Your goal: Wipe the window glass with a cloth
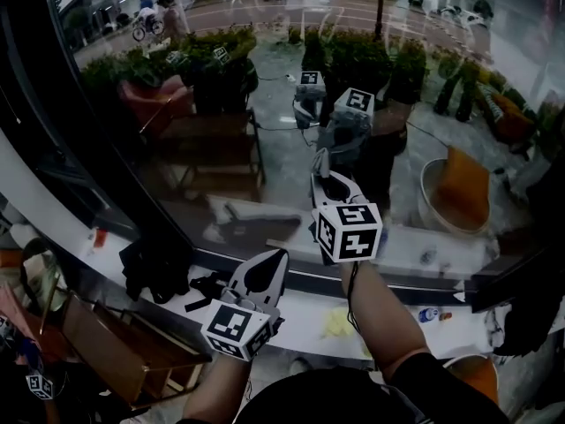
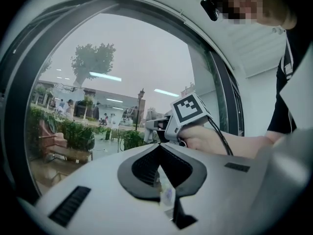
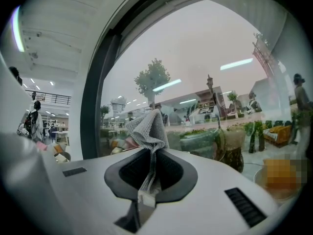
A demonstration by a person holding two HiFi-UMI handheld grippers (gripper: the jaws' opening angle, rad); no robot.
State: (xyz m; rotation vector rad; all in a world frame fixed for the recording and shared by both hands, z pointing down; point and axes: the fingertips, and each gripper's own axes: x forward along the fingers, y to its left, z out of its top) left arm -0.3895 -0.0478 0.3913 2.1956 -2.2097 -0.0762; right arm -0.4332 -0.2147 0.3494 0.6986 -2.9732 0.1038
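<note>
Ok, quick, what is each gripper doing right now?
Left gripper: shut, nothing between its jaws.
Right gripper: shut on the crumpled grey knitted cloth.

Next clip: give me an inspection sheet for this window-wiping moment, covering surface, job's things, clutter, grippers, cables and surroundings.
Surface: window glass, full of reflections; no dirt or streaks can be made out.
Job's things: grey cloth, bunched, sticking up out of the right jaws; whether it touches the glass cannot be told.
Clutter: on the white ledge, a black bundle, a yellow scrap and a small bottle.
Grippers: right gripper shut on the cloth; left gripper shut, nothing in it.
Cables: black cable running along the right forearm.
Surroundings: plants and a road outside.
</note>
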